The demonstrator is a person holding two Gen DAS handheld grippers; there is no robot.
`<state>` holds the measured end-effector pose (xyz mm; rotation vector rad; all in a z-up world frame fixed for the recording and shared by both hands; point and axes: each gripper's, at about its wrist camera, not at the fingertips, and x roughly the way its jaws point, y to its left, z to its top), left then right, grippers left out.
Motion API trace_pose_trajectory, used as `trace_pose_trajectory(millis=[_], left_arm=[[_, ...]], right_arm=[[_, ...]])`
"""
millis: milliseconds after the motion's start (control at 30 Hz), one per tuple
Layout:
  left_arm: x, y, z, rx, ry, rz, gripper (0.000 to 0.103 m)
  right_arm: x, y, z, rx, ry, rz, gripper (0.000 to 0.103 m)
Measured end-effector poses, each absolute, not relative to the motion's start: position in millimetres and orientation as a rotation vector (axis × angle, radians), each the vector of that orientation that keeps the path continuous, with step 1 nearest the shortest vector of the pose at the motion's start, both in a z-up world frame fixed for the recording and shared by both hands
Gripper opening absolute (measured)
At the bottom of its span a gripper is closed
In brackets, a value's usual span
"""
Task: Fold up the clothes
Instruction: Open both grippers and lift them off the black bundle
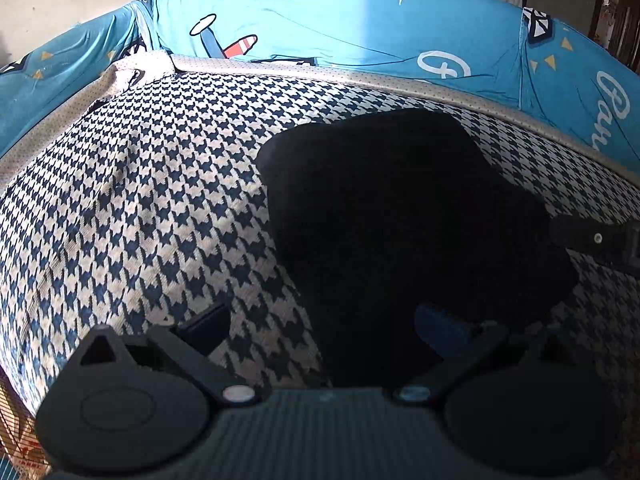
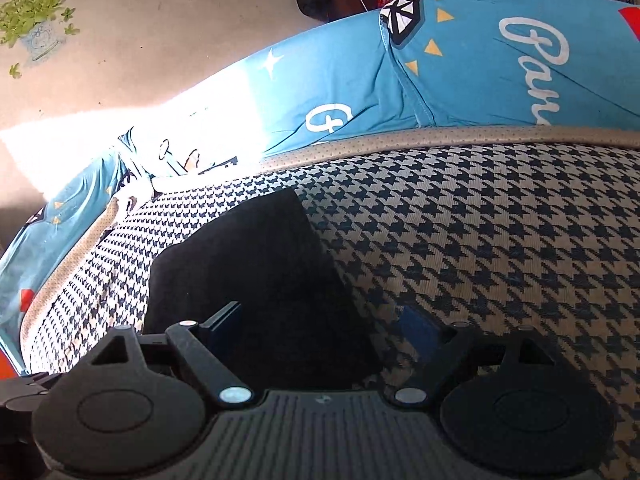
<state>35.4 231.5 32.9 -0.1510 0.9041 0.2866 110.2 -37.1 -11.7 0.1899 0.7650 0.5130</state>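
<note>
Nearest the left wrist camera, the left gripper (image 1: 326, 326) has its jaws spread apart, one blue pad at 7 o'clock on the houndstooth cover (image 1: 132, 200), the other at 5 o'clock against the dark edge of the black garment (image 1: 400, 208). Nothing sits clamped between them. The garment lies flat on the cover, a lumpy dark shape filling the centre and right of this view, its near edge running down toward the gripper body. At 3 o'clock a black part of the right gripper (image 1: 600, 240) pokes in at the garment's far right edge.

In the right wrist view, the right gripper (image 2: 324, 328) is likewise spread wide, its left finger (image 2: 224, 324) over the garment (image 2: 248, 272) and its right finger over bare cover (image 2: 500, 248). The cloth reaches from between the jaws up toward 11 o'clock.

Beyond the cover's beige perforated trim (image 2: 420, 138), a blue printed sheet (image 2: 500, 68) runs from 9 to 3 o'clock. Farthest off, a wall (image 2: 160, 40) with a plant decal (image 2: 34, 20) at 10 o'clock.
</note>
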Motion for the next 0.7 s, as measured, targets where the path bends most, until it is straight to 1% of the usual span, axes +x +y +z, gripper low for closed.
trace_pose_trajectory(millis=[233, 400, 700], left_arm=[[28, 230, 20, -0.150, 0.923, 0.311, 0.103], [24, 232, 19, -0.159, 0.921, 0.322, 0.103], [12, 229, 20, -0.171, 0.929, 0.361, 0.103]], right_arm=[[99, -23, -27, 0.071, 0.820, 0.580, 0.087], [92, -14, -32, -0.104, 0.777, 0.510, 0.087], [91, -31, -22, -0.120, 0.872, 0.386, 0.088]])
